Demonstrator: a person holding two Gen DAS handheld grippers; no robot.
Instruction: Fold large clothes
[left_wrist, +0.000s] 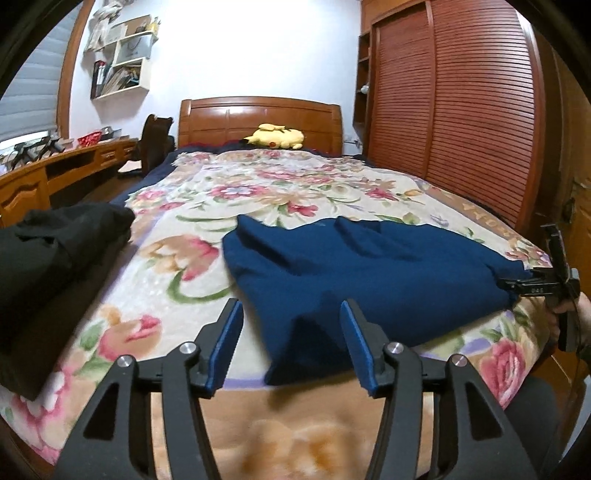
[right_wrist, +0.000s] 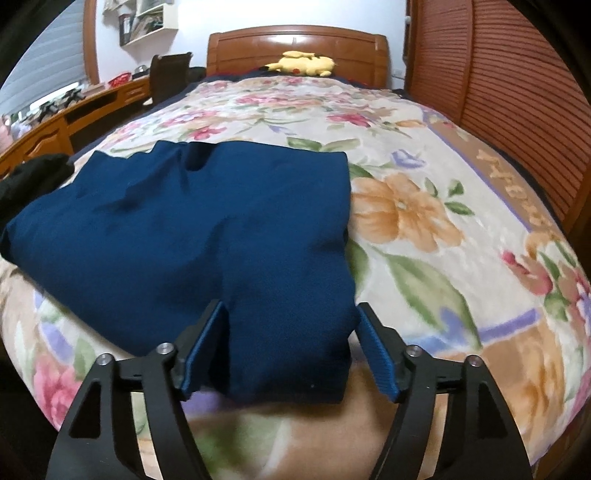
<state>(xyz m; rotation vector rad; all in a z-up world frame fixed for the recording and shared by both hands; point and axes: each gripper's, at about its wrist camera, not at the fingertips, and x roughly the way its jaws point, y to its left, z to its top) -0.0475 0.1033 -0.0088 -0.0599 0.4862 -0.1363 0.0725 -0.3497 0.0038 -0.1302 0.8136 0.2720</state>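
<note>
A dark blue garment (right_wrist: 192, 236) is spread on a floral blanket (right_wrist: 424, 229) covering a bed, close to the foot edge nearest the cameras. It appears partly folded, with layers doubled over each other and a corner draped over the bed's edge. A black garment (left_wrist: 55, 266) is heaped on the left side of the bed, well apart from the blue one. A yellow plush toy (left_wrist: 275, 136) is seen near the wooden headboard.

The step in hand is judged to be a grasp of the near hem, ahead of a further fold. The next move seems to call for both lower corners to be pinched and carried up and away toward the headboard, with the edges kept level.

In the left wrist view, the left gripper (left_wrist: 291, 314) is held wide open, its blue-padded fingers (left_wrist: 227, 343) set either side of a hanging fold of blue cloth; contact cannot be confirmed. In the right wrist view, the right gripper (right_wrist: 290, 314) is likewise spread wide, a thick corner of the garment lying between its fingers (right_wrist: 376, 354), not clamped. Seen from the left camera, at the far right edge, the right gripper is beside the garment's corner.
</note>
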